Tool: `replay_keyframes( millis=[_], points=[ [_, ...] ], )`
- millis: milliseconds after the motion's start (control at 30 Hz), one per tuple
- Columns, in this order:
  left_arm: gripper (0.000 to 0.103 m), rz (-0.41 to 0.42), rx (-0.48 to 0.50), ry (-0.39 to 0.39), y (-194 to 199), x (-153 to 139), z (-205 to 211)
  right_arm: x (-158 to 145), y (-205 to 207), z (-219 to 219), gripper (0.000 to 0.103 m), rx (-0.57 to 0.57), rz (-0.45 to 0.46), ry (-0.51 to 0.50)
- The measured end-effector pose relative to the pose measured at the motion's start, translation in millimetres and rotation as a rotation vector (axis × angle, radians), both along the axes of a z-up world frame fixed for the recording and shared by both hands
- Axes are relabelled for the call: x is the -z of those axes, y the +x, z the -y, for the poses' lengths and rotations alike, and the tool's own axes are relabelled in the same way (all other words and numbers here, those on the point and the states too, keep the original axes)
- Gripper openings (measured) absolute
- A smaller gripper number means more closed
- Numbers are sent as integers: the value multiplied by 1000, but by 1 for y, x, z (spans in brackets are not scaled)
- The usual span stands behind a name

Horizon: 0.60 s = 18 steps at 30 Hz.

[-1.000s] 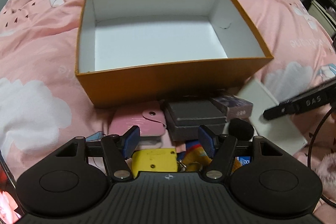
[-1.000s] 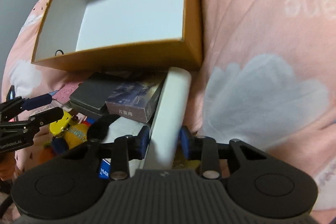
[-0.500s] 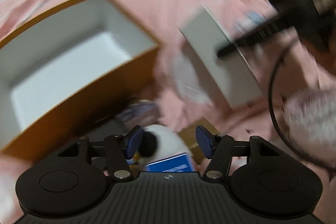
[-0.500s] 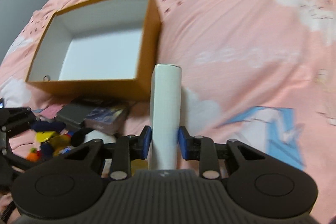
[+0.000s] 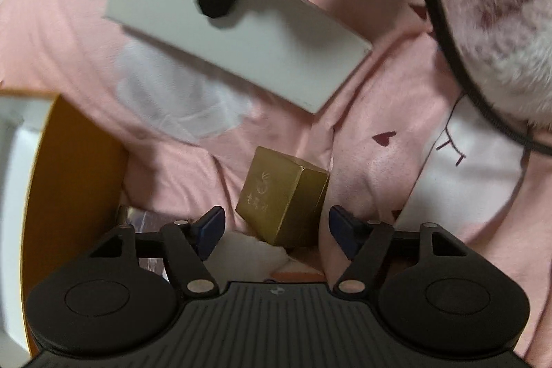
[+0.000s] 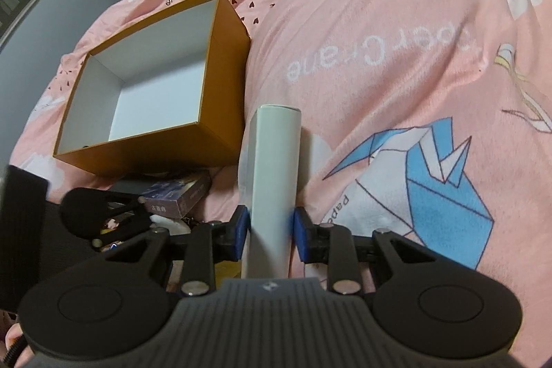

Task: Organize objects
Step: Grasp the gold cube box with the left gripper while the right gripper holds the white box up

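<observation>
right gripper [image 6: 270, 231] tilts down over the pink blanket [image 6: 379, 23], clamped on a flat white box [image 6: 274, 161], orange bin [image 6: 224, 112] at 10 o'clock. left gripper [image 5: 276, 231] points nearly straight down, jaws opening wide around a gold box [image 5: 281, 199], not touching it.

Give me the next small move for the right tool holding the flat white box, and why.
Probably carry it left and over the open orange box, then lower it in. The right tool is clamped on the white box, held clear of the pink blanket, and the orange box looks empty. The left tool is opening over the gold box, not yet touching it.
</observation>
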<state>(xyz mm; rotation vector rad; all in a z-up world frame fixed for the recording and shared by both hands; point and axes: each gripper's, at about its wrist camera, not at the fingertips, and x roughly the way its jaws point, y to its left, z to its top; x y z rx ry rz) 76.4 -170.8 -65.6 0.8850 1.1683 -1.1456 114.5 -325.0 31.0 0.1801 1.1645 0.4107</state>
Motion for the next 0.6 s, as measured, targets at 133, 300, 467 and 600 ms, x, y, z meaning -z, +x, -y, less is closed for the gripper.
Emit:
replay_keyframes(
  millis=[133, 300, 467, 600],
  points=[
    [86, -27, 93, 61, 4, 17, 10, 3, 1, 4, 30, 3, -4, 28],
    [85, 4, 171, 104, -10, 35, 20, 6, 0, 4, 30, -1, -1, 44],
    [87, 83, 175, 99, -28, 45, 19, 9, 2, 6, 30, 2, -7, 58],
    [83, 199, 154, 77, -44, 50, 14, 13, 4, 6, 30, 9, -16, 65]
  ],
)
